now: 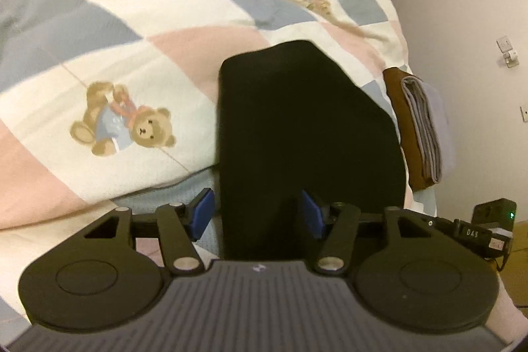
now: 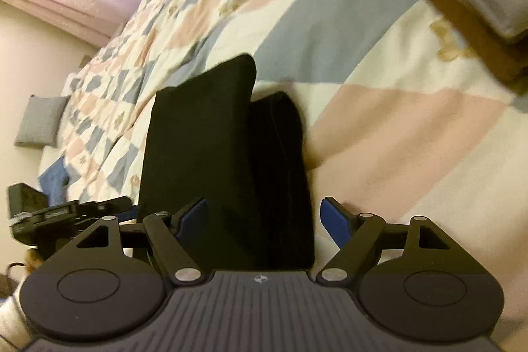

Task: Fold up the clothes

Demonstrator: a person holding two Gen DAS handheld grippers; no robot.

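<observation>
The black garment [image 1: 297,127] lies on the patchwork quilt [image 1: 138,61] as a compact, thick bundle, and it runs straight out from between my fingers in both wrist views, its long axis in line with each claw. My left gripper [image 1: 260,213] has its blue pads [image 1: 202,213] set either side of the bundle's near end; the gap is wide and I can't tell whether the pads press the cloth or merely flank it. My right gripper [image 2: 264,216] is spread wider than the fabric, with quilt visible between its right pad [image 2: 336,220] and the cloth's edge, so it holds nothing. From the right I see the bundle [image 2: 227,160] as two upright slabs side by side, one taller, which reads as a doubled layer. Both claws sit at the same near end, neither clearly nearer.

The cloth is matte, dense and soft-edged, with rounded corners; it should sag if lifted by one end. The quilt is cream, pink and grey-blue diamonds with printed teddy bears [image 1: 123,121], gently rumpled. Just beside the bundle at the bed's edge rests a folded stack [image 1: 419,127], brown under pale grey.
</observation>
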